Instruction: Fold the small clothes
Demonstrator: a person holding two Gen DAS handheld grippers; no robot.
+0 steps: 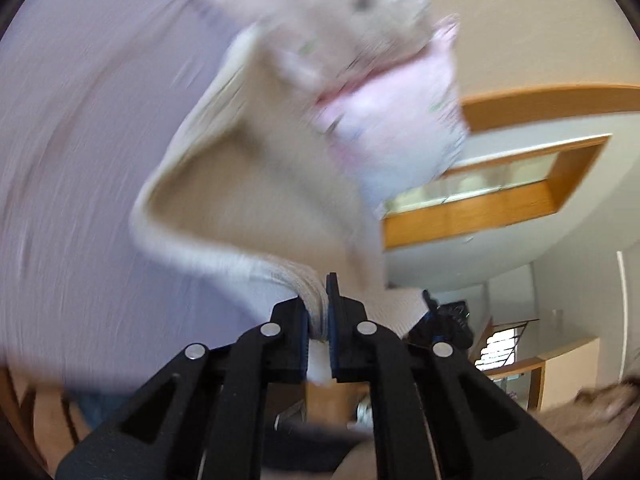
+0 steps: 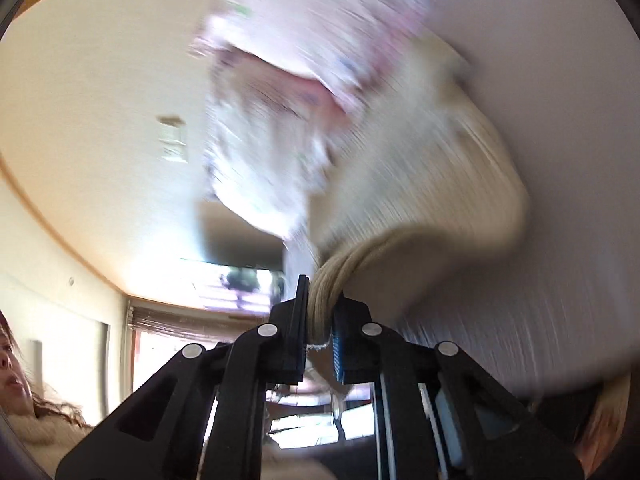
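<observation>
While both tongs pinch the hem, you hold the small garment up in the air.

With the left tongs [image 1: 319,312] clamped on a bunched beige edge of the garment [image 1: 256,152] and the right tongs [image 2: 320,312] clamped on another gathered beige edge, the cloth hangs clear of any tabletop and is heavily blurred, so I judge you are shaking it out before a fold. Keep both grips firm, draw the two held points apart until the edge between them runs straight, and let the cloth settle before you lay it down. Only the left view shows wood-framed openings [image 1: 496,184] in the wall behind the pink printed part; only the right view shows a person's face [image 2: 12,368] at the lower left and a bright window [image 2: 240,280] beyond.
</observation>
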